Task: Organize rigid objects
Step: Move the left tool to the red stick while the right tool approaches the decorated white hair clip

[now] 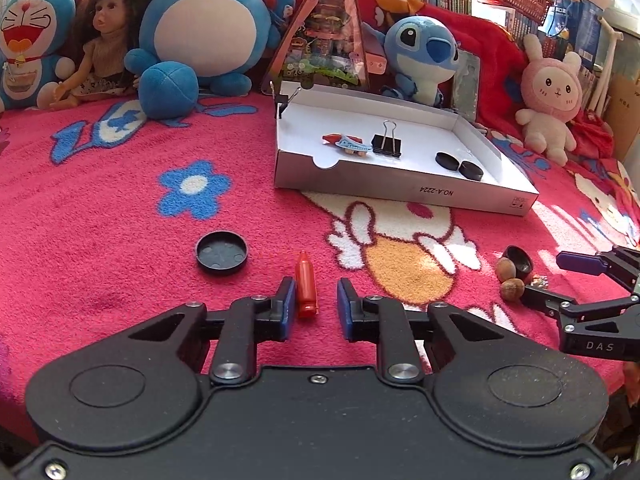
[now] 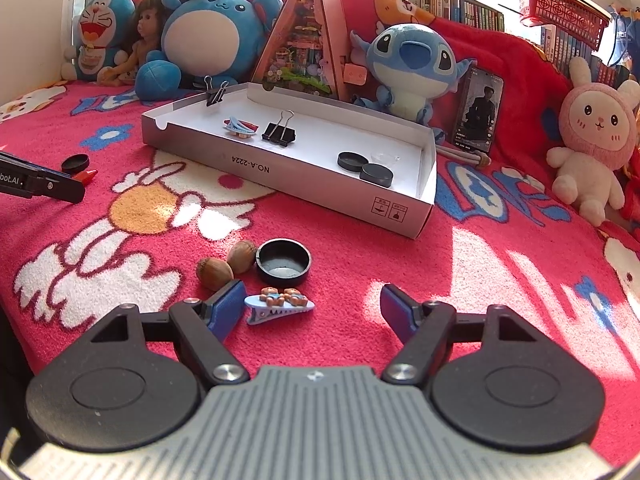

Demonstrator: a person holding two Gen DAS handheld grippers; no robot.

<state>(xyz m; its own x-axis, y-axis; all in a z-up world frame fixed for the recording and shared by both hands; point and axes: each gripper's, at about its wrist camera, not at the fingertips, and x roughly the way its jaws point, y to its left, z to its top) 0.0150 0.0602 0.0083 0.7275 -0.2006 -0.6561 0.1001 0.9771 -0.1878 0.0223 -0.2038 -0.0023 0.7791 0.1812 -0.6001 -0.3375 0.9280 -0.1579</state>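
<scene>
A small red crayon-shaped piece (image 1: 305, 288) lies on the pink blanket between the jaws of my left gripper (image 1: 314, 292). It rests against the left pad, and a gap of blanket shows before the right pad. A black cap (image 1: 221, 253) lies upside down to its left. My right gripper (image 2: 312, 302) stands wide open over a blue hair clip with two bears (image 2: 280, 305), touching nothing. Just beyond it are two hazelnuts (image 2: 214, 273) and another upturned black cap (image 2: 284, 262). The white box (image 2: 280, 176) holds a similar clip, a binder clip and two black caps.
Plush toys (image 1: 208, 28), a doll and a triangular display house (image 1: 328, 32) line the back behind the box. A phone (image 2: 478, 114) leans upright to the right of the box, beside a pink rabbit plush (image 2: 592, 140). A binder clip is clamped on the box's far corner.
</scene>
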